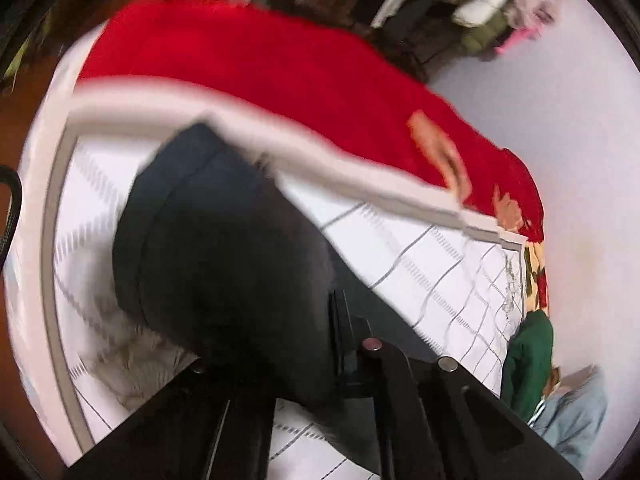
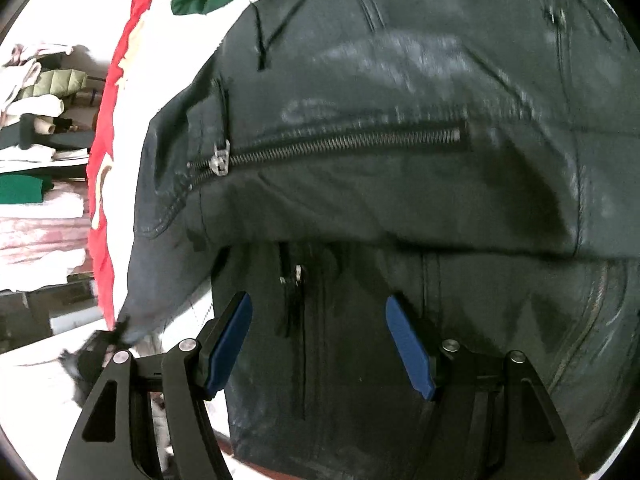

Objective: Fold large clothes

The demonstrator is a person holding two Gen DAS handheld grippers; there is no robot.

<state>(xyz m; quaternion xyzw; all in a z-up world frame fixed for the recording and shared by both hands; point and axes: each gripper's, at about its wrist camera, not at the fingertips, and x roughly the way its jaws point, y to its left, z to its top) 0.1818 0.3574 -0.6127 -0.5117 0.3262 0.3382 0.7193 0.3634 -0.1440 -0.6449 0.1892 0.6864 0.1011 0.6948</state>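
Observation:
A black leather jacket (image 2: 400, 184) with zips lies on the bed and fills the right wrist view; one sleeve is folded across its body. My right gripper (image 2: 319, 340) is open just above the jacket's lower front, blue pads (image 2: 408, 344) spread wide and holding nothing. In the left wrist view my left gripper (image 1: 340, 344) is shut on a dark part of the jacket (image 1: 224, 264), which hangs lifted over the white patterned bedsheet (image 1: 420, 256). The left view is blurred by motion.
A red blanket (image 1: 260, 60) lies along the bed's far side, also in the right wrist view (image 2: 108, 152). A green garment (image 1: 528, 356) and light jeans (image 1: 576, 416) lie at the bed's end. Piled clothes (image 2: 44, 92) fill shelves beyond.

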